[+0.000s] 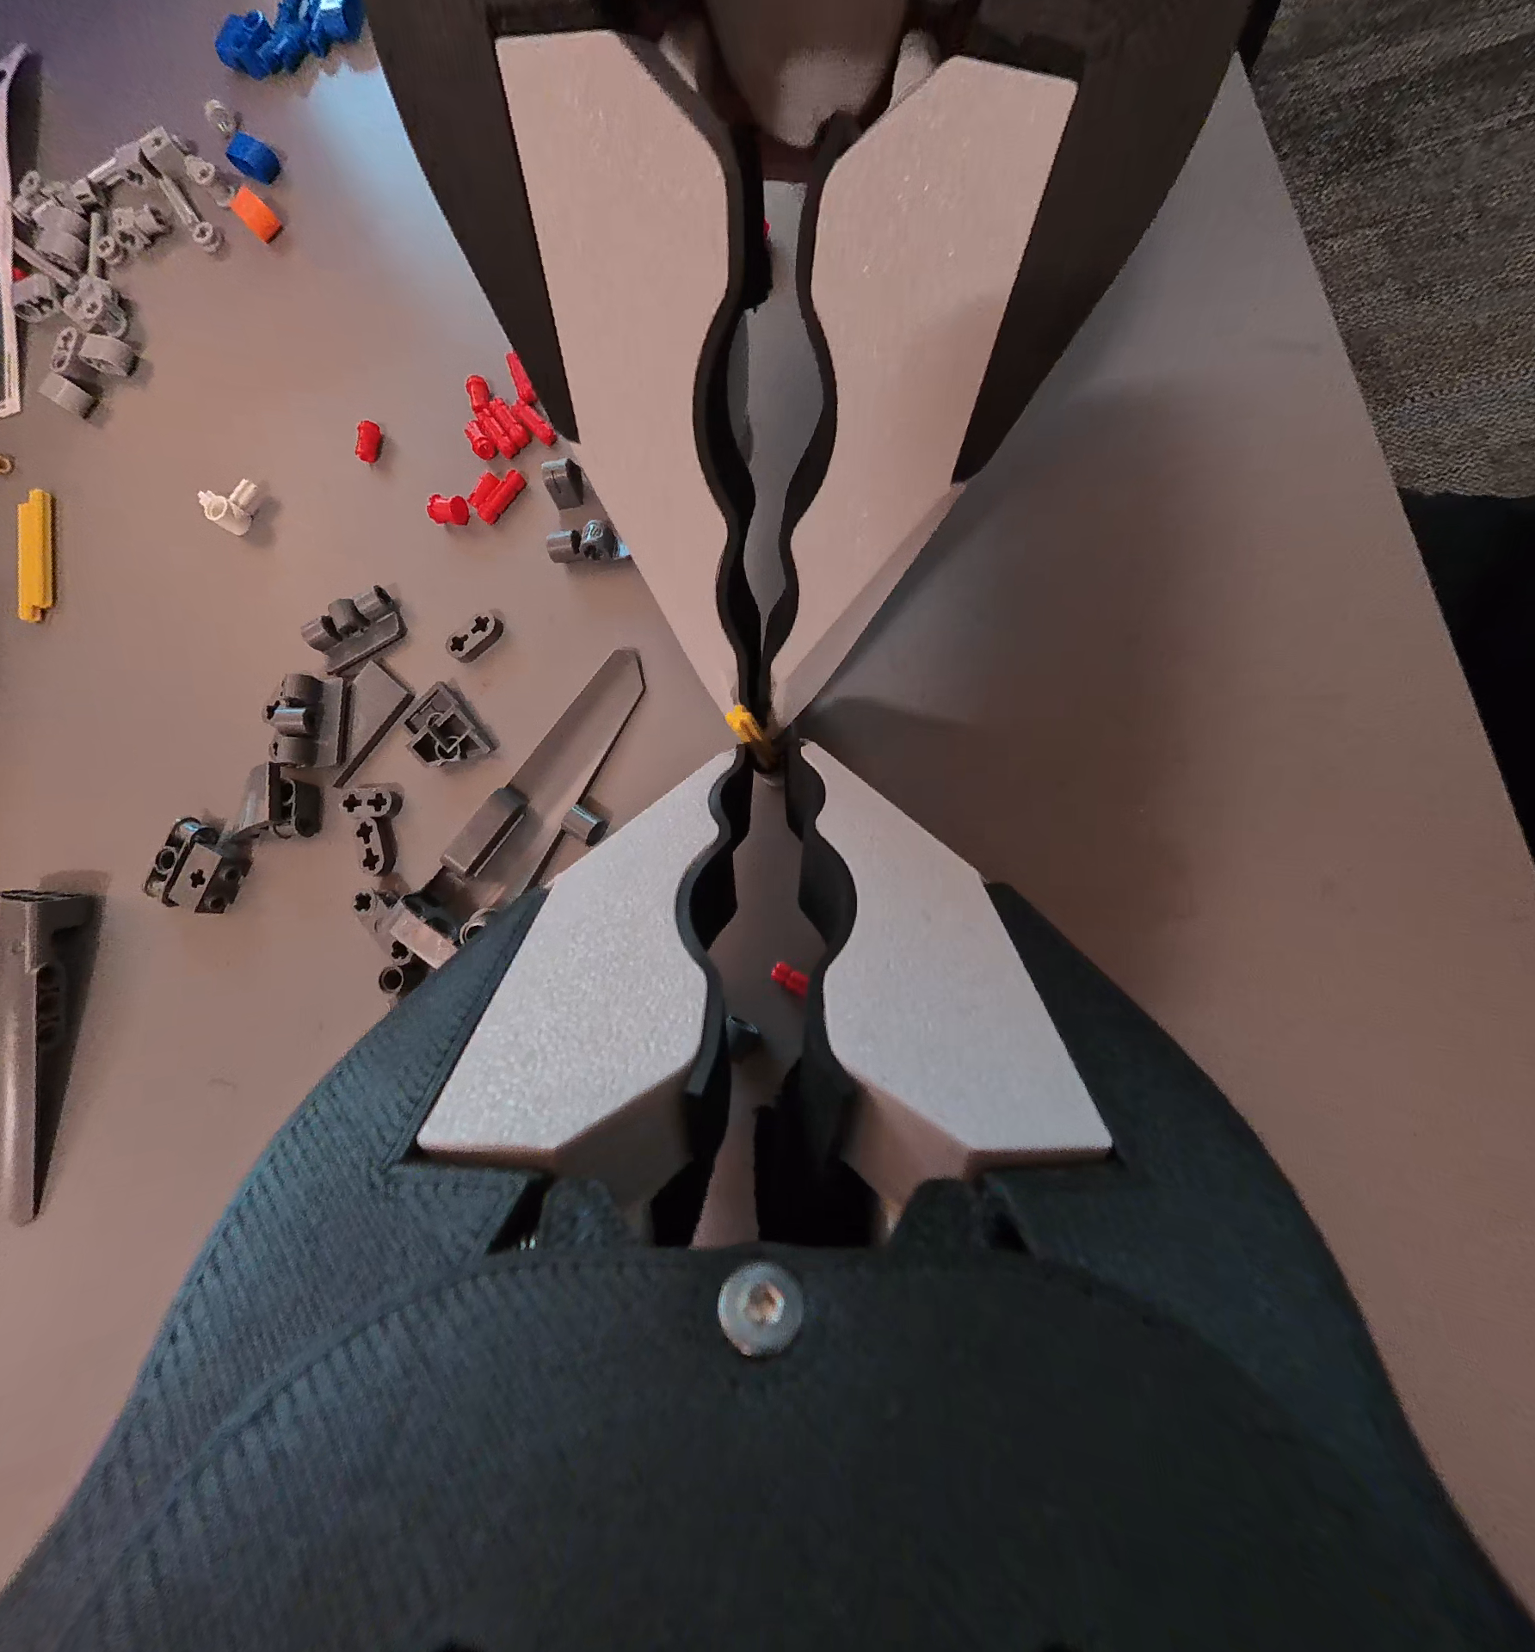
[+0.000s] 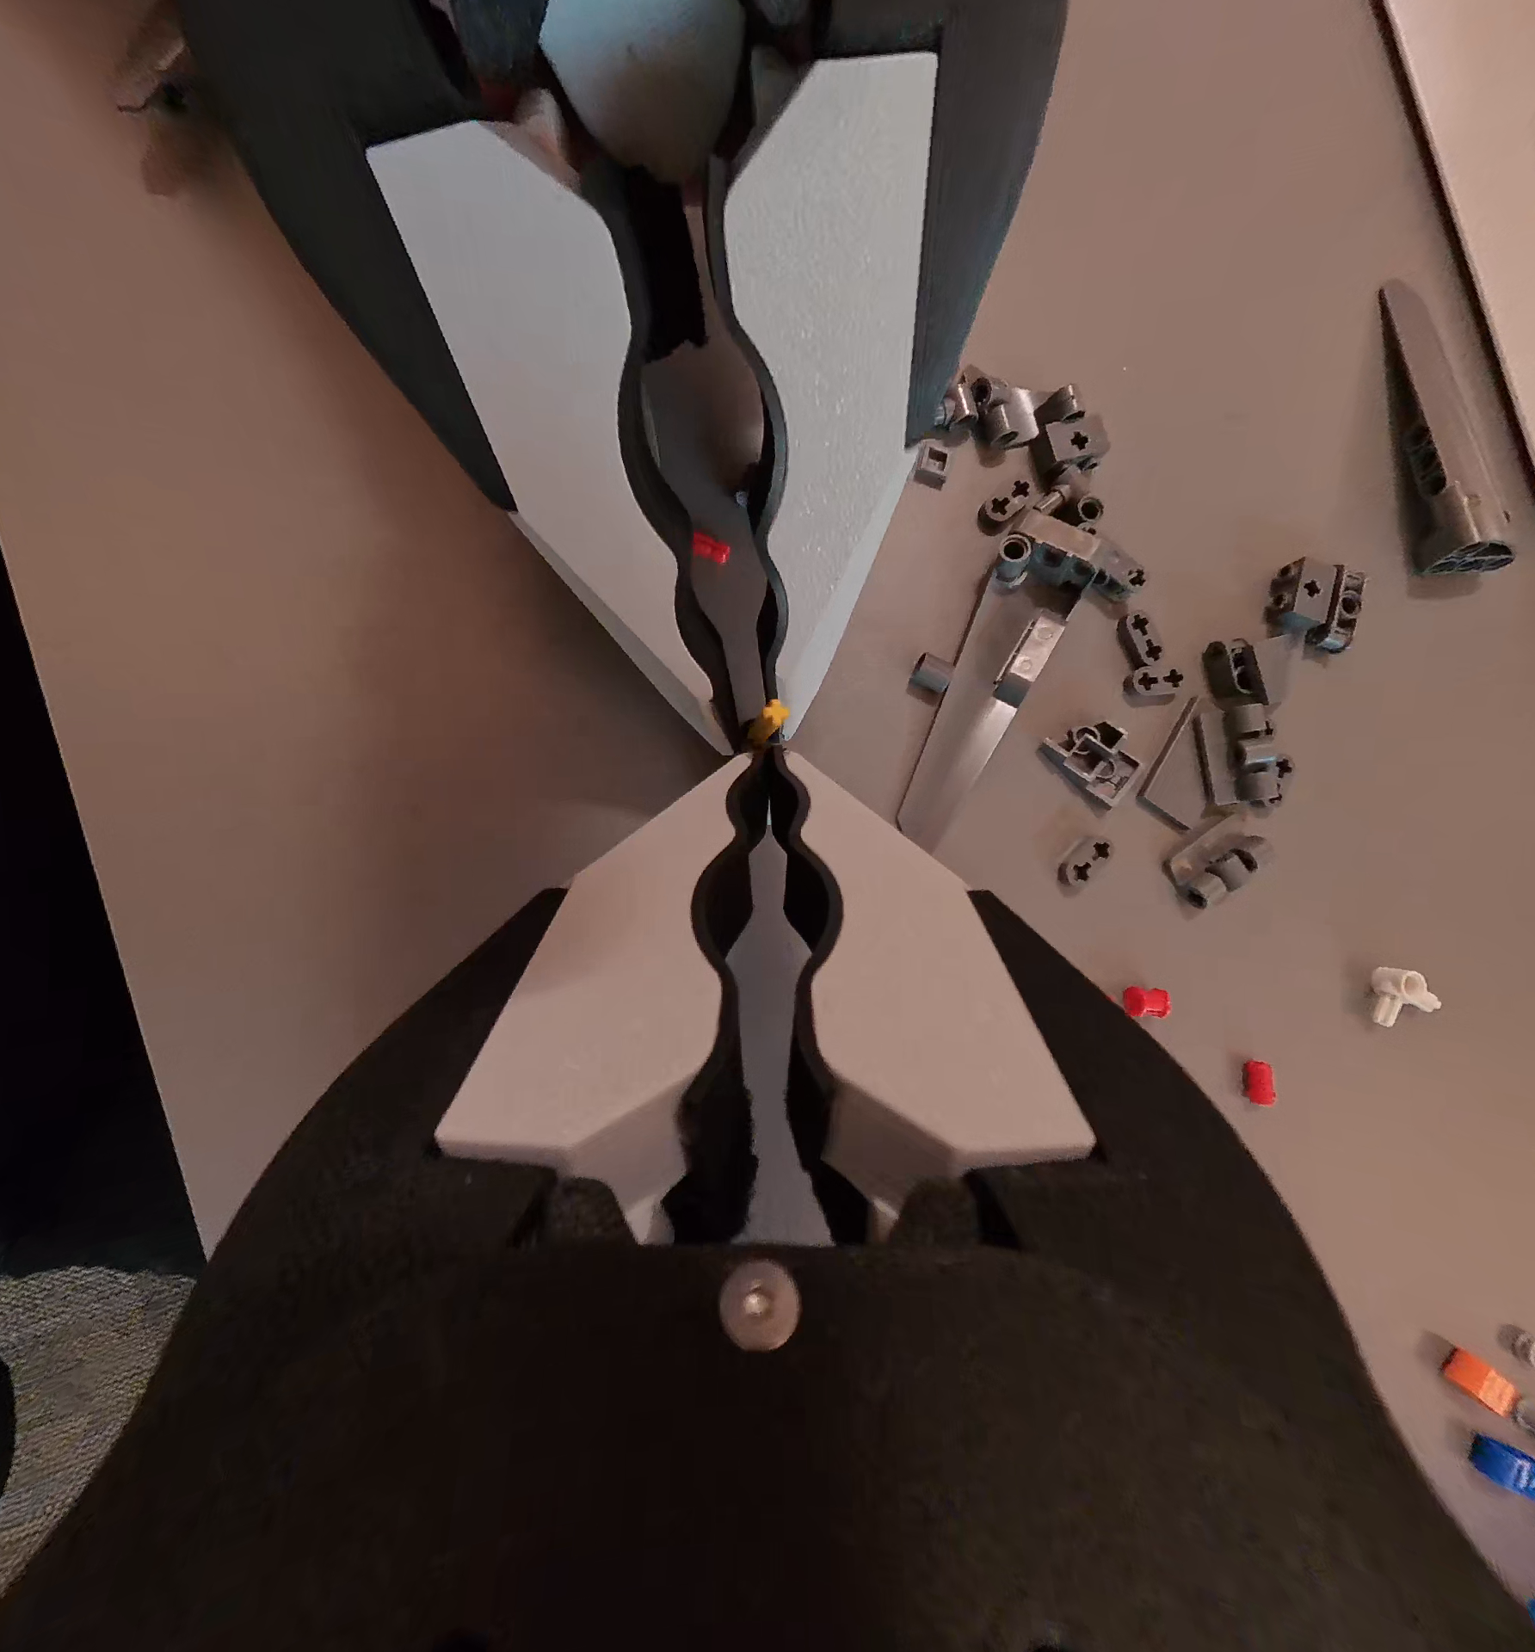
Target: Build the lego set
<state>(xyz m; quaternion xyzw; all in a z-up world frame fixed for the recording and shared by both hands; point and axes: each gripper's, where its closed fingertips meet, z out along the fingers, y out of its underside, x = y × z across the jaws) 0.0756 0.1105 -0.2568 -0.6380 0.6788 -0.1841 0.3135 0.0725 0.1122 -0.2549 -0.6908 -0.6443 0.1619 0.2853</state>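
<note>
between both fingertips, half-hidden yellow pin (image 1: 749, 735)

The two grippers meet tip to tip above the table (image 1: 1104, 804), loose building pieces (image 1: 371, 733) scattered beside them.

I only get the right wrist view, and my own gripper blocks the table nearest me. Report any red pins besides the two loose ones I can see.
Observer: A cluster of red pins lies right beside one finger of the right gripper.
Operator: Now check the yellow piece past my tips. Say who has it.
Observer: The left gripper does. From its side, the yellow pin runs in between its fingertips, and only the ribbed end sticks out.
</note>
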